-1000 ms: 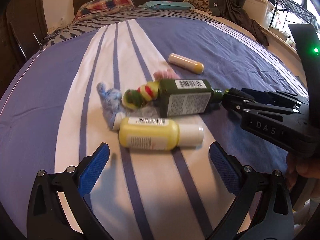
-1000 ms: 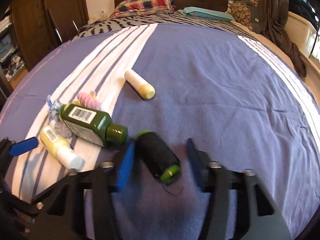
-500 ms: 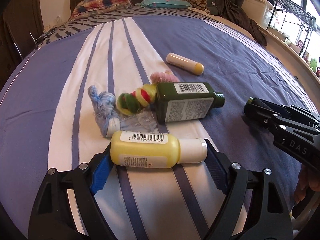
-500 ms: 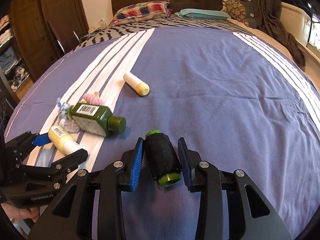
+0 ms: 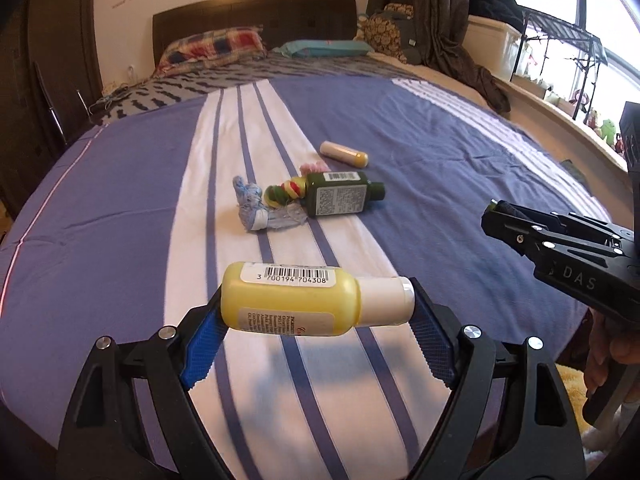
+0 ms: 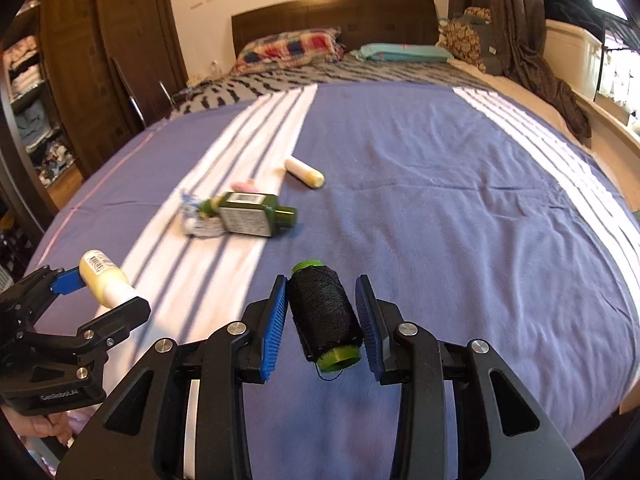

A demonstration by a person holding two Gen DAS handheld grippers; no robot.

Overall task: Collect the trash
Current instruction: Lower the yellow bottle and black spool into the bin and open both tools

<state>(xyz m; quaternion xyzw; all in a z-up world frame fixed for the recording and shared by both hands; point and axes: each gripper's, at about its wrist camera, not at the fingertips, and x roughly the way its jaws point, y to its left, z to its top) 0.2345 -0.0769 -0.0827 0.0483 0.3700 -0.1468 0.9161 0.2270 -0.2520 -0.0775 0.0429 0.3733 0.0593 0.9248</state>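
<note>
Lifted: yellow bottle [image 5: 296, 304] — spool [image 6: 325, 316] — fingers clamped.

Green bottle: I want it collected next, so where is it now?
The green bottle lies on its side mid-bed at the white stripes' edge, cap pointing right, beside the rope toy, with the small yellow tube beyond it.

Your right tool [image 6: 321, 320] grips a black spool [image 6: 324, 316] above the bed [image 6: 460, 208]; your left tool [image 6: 98, 294] holds a yellow bottle [image 6: 105, 283]; a green bottle [image 6: 256, 214] lies beyond.
</note>
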